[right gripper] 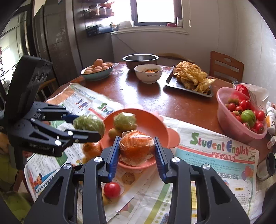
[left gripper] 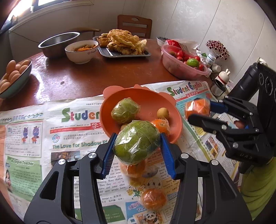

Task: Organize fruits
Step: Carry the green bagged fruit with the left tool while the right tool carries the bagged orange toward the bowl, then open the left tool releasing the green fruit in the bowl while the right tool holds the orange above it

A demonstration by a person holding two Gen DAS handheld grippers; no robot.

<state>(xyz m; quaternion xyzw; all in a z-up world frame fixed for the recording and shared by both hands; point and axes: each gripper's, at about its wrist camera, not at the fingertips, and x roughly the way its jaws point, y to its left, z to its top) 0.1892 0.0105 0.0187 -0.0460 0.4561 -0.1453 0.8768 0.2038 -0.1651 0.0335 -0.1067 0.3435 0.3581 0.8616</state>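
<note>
The left gripper point(left gripper: 137, 146) squeezes a wrapped green fruit point(left gripper: 136, 142) above the orange bowl's point(left gripper: 146, 98) near rim. The fruit lies slanted. The right gripper point(right gripper: 137, 149) squeezes a wrapped orange point(right gripper: 136, 148) over the bowl.

Your right gripper point(right gripper: 137, 149) clamps a plastic-wrapped orange fruit point(right gripper: 136, 148) above the orange plastic bowl's point(right gripper: 155, 124) six-o'clock rim; red tomato point(right gripper: 112, 189) below.

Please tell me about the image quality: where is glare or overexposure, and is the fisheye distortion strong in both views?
Left wrist view: window overexposed, glare on the table. Right wrist view: window blown out; left tongs slightly blurred. Both views bend strongly at the edges, with dark corners.
</note>
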